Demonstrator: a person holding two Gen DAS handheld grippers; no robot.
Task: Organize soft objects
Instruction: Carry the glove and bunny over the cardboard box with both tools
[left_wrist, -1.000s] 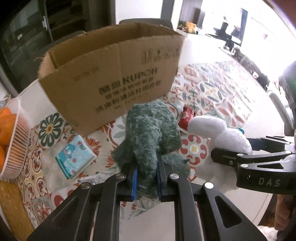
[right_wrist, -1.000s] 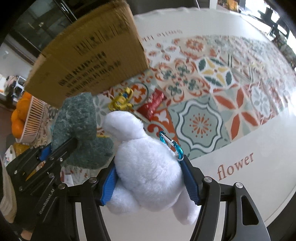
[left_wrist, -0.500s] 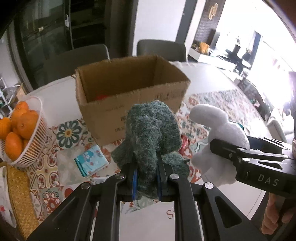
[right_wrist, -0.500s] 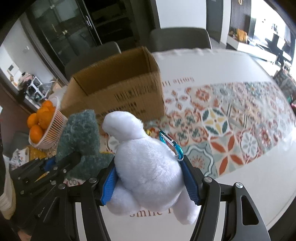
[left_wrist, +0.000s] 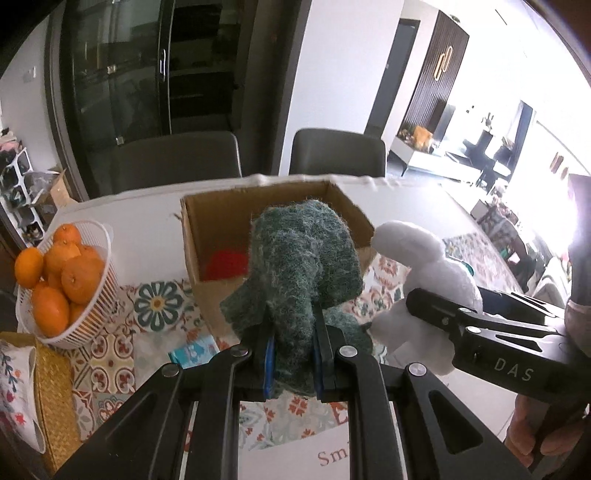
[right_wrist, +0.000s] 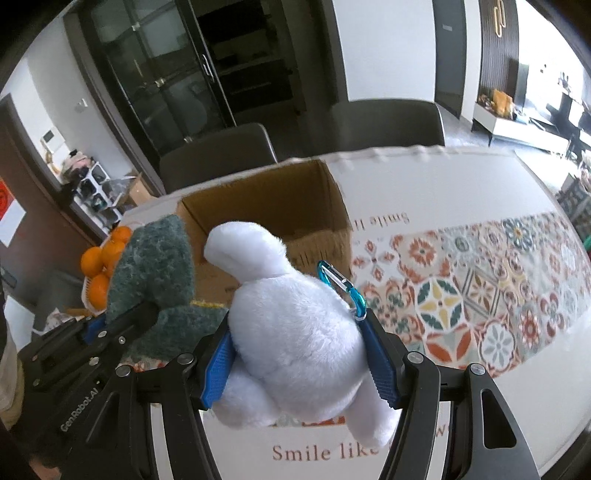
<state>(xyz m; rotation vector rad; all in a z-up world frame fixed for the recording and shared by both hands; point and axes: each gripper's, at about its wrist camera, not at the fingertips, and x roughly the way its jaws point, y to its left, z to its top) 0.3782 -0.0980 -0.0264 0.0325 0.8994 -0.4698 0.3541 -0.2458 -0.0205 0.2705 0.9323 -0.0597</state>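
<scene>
Standing open-topped on the patterned tablecloth (right_wrist: 480, 295), the brown cardboard box (left_wrist: 207, 236) shows a red item (left_wrist: 226, 263) inside only from the left wrist view. Just short of its near rim, the left gripper (left_wrist: 293, 363) is clamped on the shaggy dark-green plush toy (left_wrist: 303, 266), which stands upright. Right of it, the right gripper (right_wrist: 301, 360) squeezes the white plush toy (right_wrist: 295, 332), head toward the box, a blue carabiner (right_wrist: 341, 286) on its side.
</scene>
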